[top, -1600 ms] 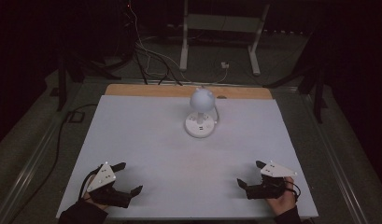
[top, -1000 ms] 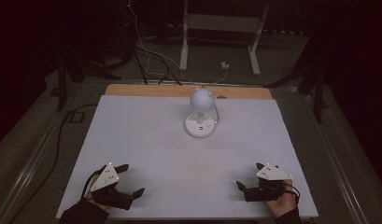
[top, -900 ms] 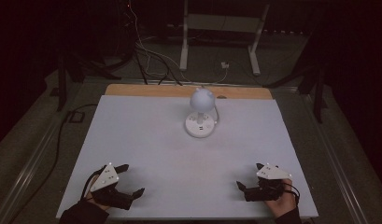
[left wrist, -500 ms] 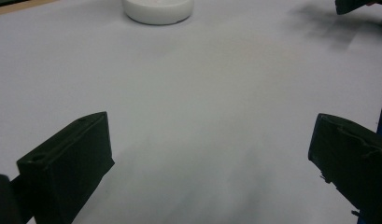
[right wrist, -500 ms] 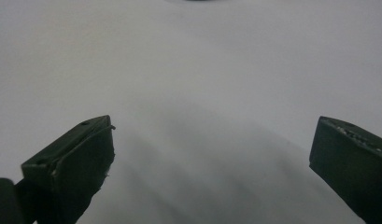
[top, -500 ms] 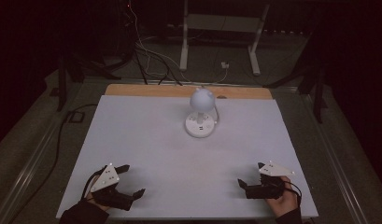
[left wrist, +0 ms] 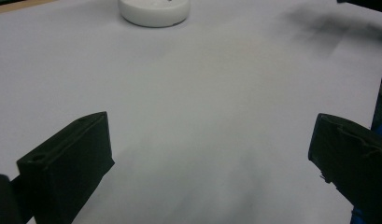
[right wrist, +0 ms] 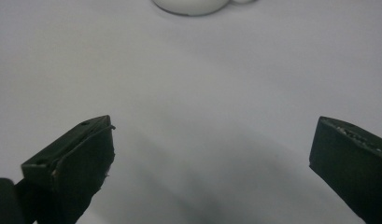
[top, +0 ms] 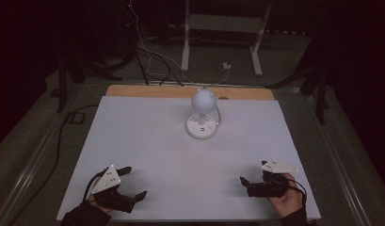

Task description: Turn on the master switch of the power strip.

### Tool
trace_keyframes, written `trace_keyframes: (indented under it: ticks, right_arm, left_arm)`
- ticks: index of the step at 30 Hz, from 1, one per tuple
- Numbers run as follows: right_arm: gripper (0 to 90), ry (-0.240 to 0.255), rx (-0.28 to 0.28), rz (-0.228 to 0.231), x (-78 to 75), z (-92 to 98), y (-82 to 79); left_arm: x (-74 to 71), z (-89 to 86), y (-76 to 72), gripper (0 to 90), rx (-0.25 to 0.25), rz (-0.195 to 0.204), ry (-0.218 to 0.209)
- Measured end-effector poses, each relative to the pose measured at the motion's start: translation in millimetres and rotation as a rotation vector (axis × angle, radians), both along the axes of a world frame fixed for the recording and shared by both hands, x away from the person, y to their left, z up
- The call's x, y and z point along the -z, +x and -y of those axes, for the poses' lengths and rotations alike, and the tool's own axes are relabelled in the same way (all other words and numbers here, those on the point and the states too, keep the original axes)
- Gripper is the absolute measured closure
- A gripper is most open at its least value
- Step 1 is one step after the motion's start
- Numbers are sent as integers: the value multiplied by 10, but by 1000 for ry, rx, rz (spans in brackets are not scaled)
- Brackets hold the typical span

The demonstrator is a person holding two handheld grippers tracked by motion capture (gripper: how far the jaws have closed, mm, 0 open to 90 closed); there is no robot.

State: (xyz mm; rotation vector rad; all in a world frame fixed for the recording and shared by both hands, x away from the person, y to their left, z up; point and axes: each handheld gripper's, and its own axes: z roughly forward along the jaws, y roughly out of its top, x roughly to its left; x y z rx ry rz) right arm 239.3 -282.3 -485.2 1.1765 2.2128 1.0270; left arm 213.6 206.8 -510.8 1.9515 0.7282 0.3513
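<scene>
While cables trail behind, lamp stands unobstructed.

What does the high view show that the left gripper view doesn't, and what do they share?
High view alone: the lamp's round white head, the table's wooden far edge, the floor cables and metal stand behind, and the right hand-held gripper. Left gripper view alone: a close look between the left hand-held gripper, jaws wide apart with nothing between. Both: the white tabletop and the lamp's round base.
</scene>
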Motion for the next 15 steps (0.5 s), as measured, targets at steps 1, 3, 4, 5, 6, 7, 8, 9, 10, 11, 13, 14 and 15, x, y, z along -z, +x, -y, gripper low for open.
trace_keyframes:
  ticks: [1, 3, 4, 5, 6, 7, 8, 9, 10, 11, 13, 14, 15]
  right_arm:
    - [0, 2, 0, 0, -22, -3, 6]
    - [0, 1, -5, -4, -62, -17, 22]
    - [0, 5, -10, -6, -85, -24, 28]
    - [0, 10, -13, -5, -114, -34, 35]
    - [0, 10, -13, -4, -134, -37, 41]
    - [0, 20, -15, -4, -160, -41, 49]
    - [0, 27, -17, 0, -184, -42, 58]
    - [0, 25, -17, 6, -215, -46, 69]
    - [0, 24, -19, 9, -232, -49, 76]
    - [0, 27, -19, 14, -262, -55, 87]
    - [0, 30, -29, 15, -299, -65, 104]
    - [0, 29, -31, 17, -319, -72, 111]
    - [0, 32, -34, 19, -344, -77, 124]
  left_arm:
    - [1, 3, 1, 2, 1, 0, 0]
    - [1, 4, 3, 2, 3, -1, 0]
    - [0, 4, 1, 2, 3, 0, -1]
    - [-1, 4, 0, 2, 3, 1, -1]
    - [-2, 3, -2, 2, 3, 1, -2]
    - [-3, 3, -3, 2, 4, 1, -3]
    - [-5, 1, -4, 2, 5, 2, -3]
    - [-5, 1, -4, 2, 6, 3, -4]
    - [-5, 2, -4, 2, 5, 2, -3]
    - [-5, 2, -4, 2, 6, 2, -4]
    - [-6, 2, -4, 2, 7, 2, -4]
    - [-7, 2, -5, 2, 7, 3, -5]
    - [-7, 2, -5, 2, 7, 3, -4]
